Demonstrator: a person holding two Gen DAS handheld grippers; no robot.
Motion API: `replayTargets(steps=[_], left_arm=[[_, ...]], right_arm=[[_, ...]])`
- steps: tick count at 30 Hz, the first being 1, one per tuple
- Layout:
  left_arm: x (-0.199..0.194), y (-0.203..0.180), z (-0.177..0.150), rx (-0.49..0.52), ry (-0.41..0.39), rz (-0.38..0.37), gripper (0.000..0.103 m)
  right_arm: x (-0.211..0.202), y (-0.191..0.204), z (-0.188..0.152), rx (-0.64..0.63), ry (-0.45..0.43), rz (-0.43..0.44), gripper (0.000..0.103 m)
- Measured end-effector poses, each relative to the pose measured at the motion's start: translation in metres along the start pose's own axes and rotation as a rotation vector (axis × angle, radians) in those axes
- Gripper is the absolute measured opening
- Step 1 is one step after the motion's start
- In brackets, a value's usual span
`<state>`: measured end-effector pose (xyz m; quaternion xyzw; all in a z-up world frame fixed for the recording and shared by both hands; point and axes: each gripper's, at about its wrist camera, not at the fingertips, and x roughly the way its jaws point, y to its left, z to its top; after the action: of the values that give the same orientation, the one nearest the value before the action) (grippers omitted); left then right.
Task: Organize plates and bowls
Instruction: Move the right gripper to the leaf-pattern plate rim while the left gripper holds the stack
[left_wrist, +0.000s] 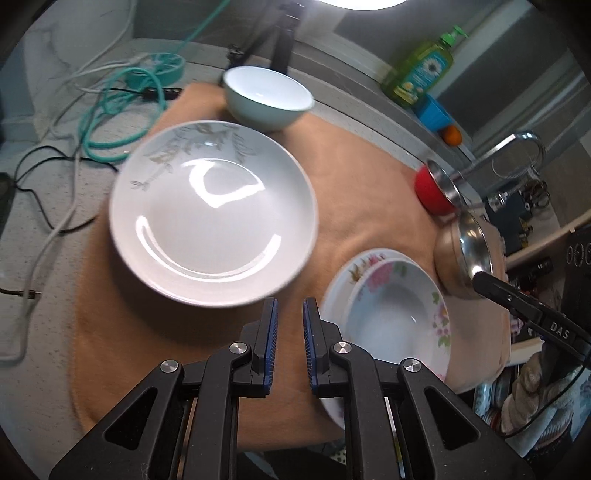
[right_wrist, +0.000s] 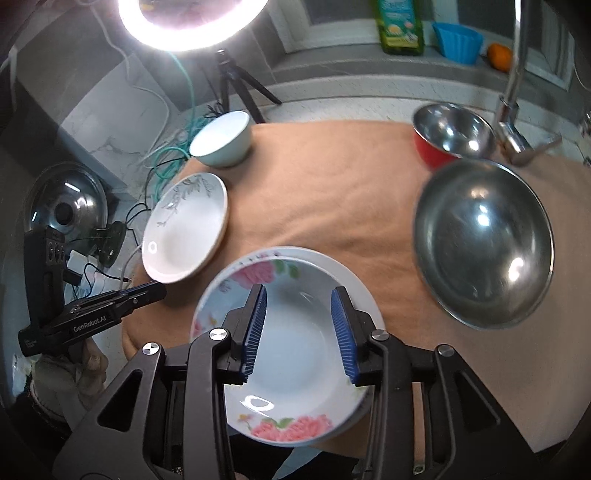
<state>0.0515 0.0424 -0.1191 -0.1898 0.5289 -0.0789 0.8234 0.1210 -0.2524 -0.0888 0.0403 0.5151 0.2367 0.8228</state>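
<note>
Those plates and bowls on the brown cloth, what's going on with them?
A person is sorting dishes with a hand-held gripper in each hand. The floral plate sits stacked on a white plate. The right gripper hangs over it with jaws apart, gripping nothing. The left gripper is nearly closed and empty, near the leaf-patterned plate. A pale green bowl and two steel bowls wait on the brown cloth.

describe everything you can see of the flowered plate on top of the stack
The flowered plate is a deep, glossy white dish, ceramic by the look, with pink blossoms and green leaves printed around its rim. It is empty and sits upright, nested on a plain-looking white plate whose edge shows beyond it, on the tan cloth at the near edge. The right gripper hangs over it, jaws apart, not gripping it.
</note>
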Motion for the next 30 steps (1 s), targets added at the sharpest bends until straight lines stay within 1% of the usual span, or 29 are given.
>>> replayTargets(steps=[7,11,13,16,25,30], left_arm=[[-0.012,0.046,0.014,-0.082,-0.061,0.06,0.013],[-0.015,0.07,0.024,-0.117,-0.078,0.096,0.013],[-0.013,0.081,0.029,-0.138,-0.082,0.109,0.013],[-0.011,0.093,0.036,-0.152,-0.087,0.121,0.013],[-0.001,0.117,0.048,-0.192,-0.068,0.114,0.013],[0.005,0.121,0.052,-0.199,-0.052,0.106,0.013]], right_arm=[[0.027,0.025,0.024,-0.012,0.034,0.064,0.038],[0.047,0.037,0.036,-0.012,0.065,0.102,0.038],[0.057,0.041,0.041,-0.008,0.077,0.104,0.038],[0.073,0.044,0.05,0.023,0.108,0.132,0.038],[0.113,0.052,0.07,0.045,0.15,0.115,0.038],[0.131,0.051,0.076,0.053,0.174,0.108,0.038]])
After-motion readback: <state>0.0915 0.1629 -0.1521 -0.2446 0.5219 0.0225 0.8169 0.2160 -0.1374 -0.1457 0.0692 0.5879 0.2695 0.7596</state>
